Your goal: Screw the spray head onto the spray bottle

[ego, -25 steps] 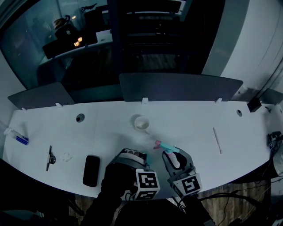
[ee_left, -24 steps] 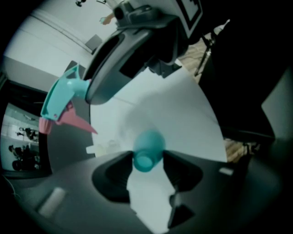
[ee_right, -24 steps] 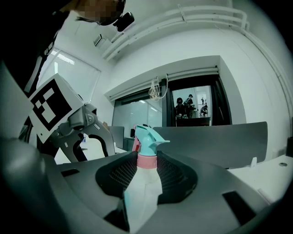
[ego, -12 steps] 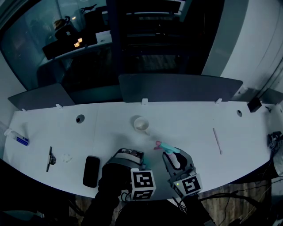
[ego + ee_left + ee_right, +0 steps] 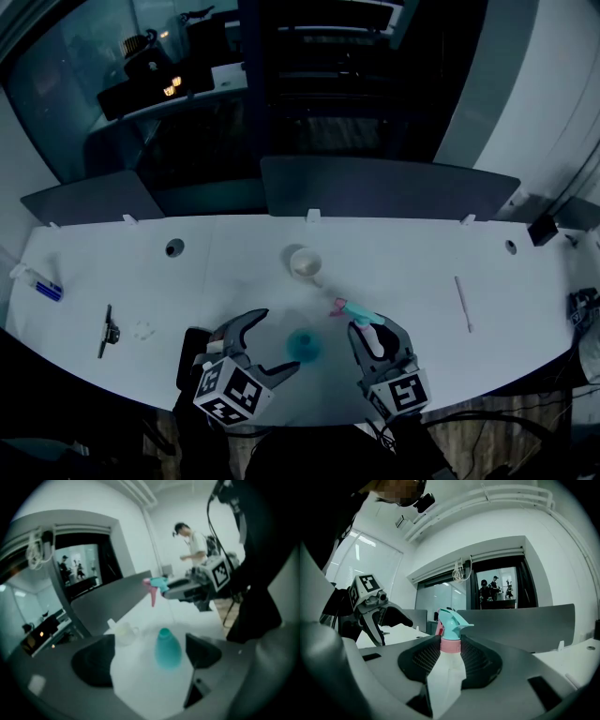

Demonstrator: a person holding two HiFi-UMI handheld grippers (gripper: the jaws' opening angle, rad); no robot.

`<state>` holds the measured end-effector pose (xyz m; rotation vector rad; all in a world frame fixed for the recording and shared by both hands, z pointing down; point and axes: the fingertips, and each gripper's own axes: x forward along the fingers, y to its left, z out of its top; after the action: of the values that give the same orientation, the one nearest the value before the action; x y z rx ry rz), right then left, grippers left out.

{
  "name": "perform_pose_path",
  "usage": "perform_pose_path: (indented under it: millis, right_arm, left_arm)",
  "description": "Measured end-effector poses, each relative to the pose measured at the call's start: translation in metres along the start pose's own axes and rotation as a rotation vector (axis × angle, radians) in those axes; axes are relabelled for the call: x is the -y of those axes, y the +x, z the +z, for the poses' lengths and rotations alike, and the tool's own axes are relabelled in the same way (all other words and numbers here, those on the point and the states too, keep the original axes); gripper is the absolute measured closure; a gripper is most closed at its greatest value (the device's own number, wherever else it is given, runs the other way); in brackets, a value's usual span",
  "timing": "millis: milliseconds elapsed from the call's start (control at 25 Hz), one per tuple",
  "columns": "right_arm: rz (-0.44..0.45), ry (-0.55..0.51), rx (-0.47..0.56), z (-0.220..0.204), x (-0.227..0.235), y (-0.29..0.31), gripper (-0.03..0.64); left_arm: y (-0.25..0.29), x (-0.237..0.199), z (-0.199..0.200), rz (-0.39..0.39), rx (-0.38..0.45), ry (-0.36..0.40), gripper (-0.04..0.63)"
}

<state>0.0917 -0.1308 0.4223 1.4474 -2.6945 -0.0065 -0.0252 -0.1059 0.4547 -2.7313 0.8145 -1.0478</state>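
Spreading wide, the left gripper [image 5: 271, 343] is showing jaws that have just been opening, and the teal bottle [image 5: 303, 345] is standing upright on the counter [image 5: 412, 262] in the gap ahead of them, with neither pad touching it. Beside it, the right gripper [image 5: 375, 330] is clamping the spray head [image 5: 354, 312] by its white lower part. The pink collar and teal nozzle are sticking out past the jaw tips, roughly level. Head and bottle are sitting near each other but apart.

Judging by this, the task is only getting started. The bottle's neck is bare and nothing is threaded on. The head is waiting to be brought over the neck, seated and twisted down, and the bottle is probably going to need steadying again for that.

Farther out on the pale, curved counter, a small cup [image 5: 302, 262] is sitting beyond the bottle. A dark phone [image 5: 190, 345] is lying at the left gripper's far side, and a thin stick [image 5: 462, 303] is lying well off to the right. Grey divider screens [image 5: 389, 187] are lining the counter's far edge, with dark glass behind them. A person [image 5: 193, 543] is standing elsewhere in the white-walled room.
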Motion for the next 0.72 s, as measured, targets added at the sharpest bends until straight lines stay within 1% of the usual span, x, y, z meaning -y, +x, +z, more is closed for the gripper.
perform_pose_path:
  millis: [80,120,160,200,240,280,440,600,720]
  right_arm:
    - [0.003,0.001,0.003,-0.002,0.0,0.001,0.491]
    - [0.003,0.001,0.004,-0.003,0.0,0.001,0.491]
    - [0.005,0.002,0.005,-0.003,-0.001,0.002,0.491]
    - [0.008,0.002,0.006,-0.002,-0.002,0.003,0.491]
    - [0.01,-0.002,0.007,-0.002,-0.003,0.003,0.491]
    - [0.011,-0.006,0.007,-0.002,-0.004,0.003,0.491]
    - [0.008,-0.009,0.003,-0.003,-0.005,0.002,0.491]
    - [0.005,-0.019,-0.004,-0.004,-0.007,0.0,0.491]
    - [-0.003,-0.024,-0.009,-0.002,-0.005,-0.003,0.491]
  left_arm:
    - [-0.001,0.001,0.0,0.0,0.181,-0.168,0.112]
    - [0.001,0.004,-0.002,0.0,0.253,-0.24,0.096]
    - [0.004,0.006,-0.005,0.007,0.306,-0.292,0.063]
    - [0.009,0.01,-0.01,0.02,0.336,-0.325,0.043]
    - [0.016,0.015,-0.015,0.035,0.348,-0.338,0.03]
    - [0.024,0.02,-0.019,0.051,0.346,-0.335,0.009]
    - [0.053,0.034,-0.035,0.111,0.312,-0.265,0.003]
    - [0.075,0.04,-0.044,0.125,0.32,-0.278,0.003]
    - [0.087,0.042,-0.044,0.119,0.321,-0.288,0.003]
